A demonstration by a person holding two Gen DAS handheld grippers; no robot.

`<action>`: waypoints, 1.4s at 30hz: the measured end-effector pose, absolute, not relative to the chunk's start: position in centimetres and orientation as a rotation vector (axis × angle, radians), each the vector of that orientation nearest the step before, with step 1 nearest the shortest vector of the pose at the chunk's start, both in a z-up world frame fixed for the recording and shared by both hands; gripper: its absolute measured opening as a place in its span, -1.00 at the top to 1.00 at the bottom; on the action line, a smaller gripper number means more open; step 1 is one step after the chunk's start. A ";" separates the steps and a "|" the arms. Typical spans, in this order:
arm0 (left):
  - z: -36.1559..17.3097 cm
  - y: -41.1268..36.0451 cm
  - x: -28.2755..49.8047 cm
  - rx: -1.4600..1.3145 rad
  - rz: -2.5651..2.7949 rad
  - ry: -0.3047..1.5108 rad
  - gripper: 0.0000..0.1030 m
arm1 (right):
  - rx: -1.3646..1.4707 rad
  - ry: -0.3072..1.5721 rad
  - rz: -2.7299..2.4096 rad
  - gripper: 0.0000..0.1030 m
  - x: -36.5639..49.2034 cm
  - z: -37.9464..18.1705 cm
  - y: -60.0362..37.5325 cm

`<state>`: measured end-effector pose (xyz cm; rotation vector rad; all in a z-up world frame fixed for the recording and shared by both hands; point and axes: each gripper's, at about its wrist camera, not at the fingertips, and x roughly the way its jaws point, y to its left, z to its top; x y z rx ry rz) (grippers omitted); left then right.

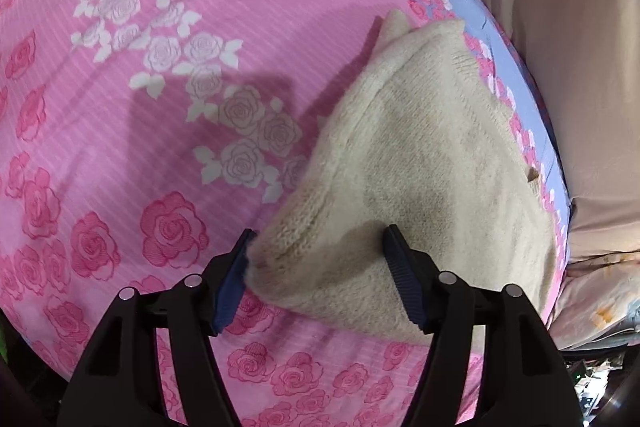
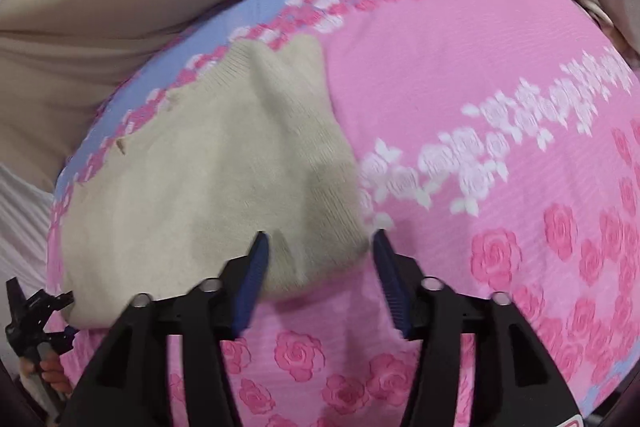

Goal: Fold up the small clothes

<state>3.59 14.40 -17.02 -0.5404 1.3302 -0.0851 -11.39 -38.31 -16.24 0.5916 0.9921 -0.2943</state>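
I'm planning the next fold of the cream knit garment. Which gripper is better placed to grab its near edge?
Left. The open left gripper already straddles a corner of the cream knit garment. The right gripper, also open, has only the hem's rounded end between its fingers.

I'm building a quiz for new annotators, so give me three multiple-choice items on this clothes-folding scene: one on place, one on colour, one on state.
1. Where does the sweater lie on the bedsheet?
A. Near its blue border
B. In the middle of the white roses
C. Hanging off onto the floor

2. What colour is the sweater?
A. Pink
B. Cream
C. Blue

3. How do the left gripper and right gripper stand?
A. Both open
B. Both shut on the sweater
C. Left shut, right open

Answers:
1 A: the sweater's far edge lies against the blue strip at the sheet's edge.
2 B: the knit is pale cream against the pink sheet.
3 A: each pair of fingers shows a wide gap, with a sweater corner between them.
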 end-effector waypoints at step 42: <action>-13.1 -23.6 1.7 -0.305 -0.559 1.533 -0.23 | -0.077 1.145 0.748 -0.21 -5.1 -15.4 -34.7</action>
